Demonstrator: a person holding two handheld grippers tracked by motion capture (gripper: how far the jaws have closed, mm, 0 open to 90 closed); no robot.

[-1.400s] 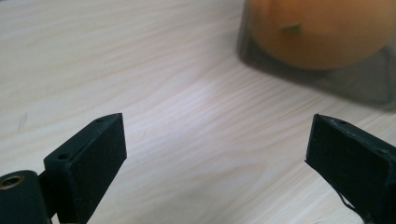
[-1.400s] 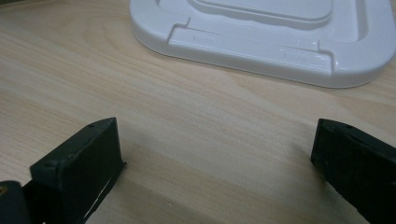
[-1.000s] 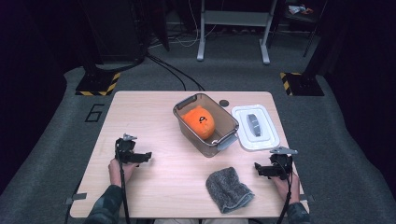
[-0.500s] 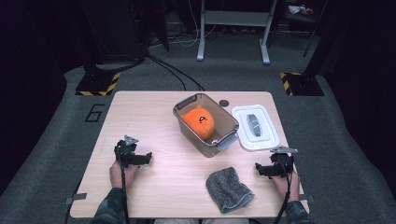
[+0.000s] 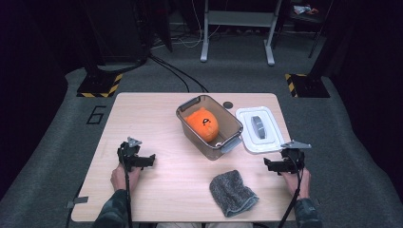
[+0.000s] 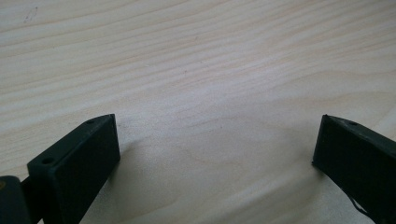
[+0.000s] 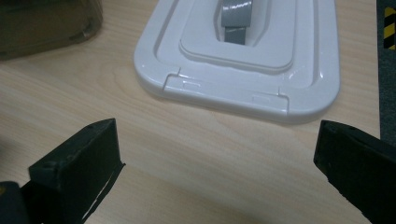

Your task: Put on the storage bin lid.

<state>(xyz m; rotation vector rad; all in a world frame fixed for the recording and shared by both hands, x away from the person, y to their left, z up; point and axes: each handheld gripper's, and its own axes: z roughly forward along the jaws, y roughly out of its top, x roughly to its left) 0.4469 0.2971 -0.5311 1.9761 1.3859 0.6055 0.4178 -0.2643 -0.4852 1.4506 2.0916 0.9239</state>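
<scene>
A clear brown bin (image 5: 188, 107) stands at the table's middle back, with an orange plush toy (image 5: 202, 125) inside it. Its white lid (image 5: 260, 128) with a grey handle lies flat to the bin's right; the lid (image 7: 243, 65) also lies just ahead of my right jaws. A grey cloth (image 5: 232, 192) lies crumpled near the front edge. My left gripper (image 5: 148, 160) rests open on bare wood at the front left, nothing between its jaws (image 6: 215, 154). My right gripper (image 5: 270, 165) rests open at the front right, just in front of the lid, empty (image 7: 217, 158).
The wooden table (image 5: 157, 114) has bare wood across its left half and back. A small dark disc (image 5: 228, 104) lies behind the bin. Beyond the table, grey carpet holds cables, stand legs (image 5: 204, 52) and yellow-black striped bases (image 5: 100, 88).
</scene>
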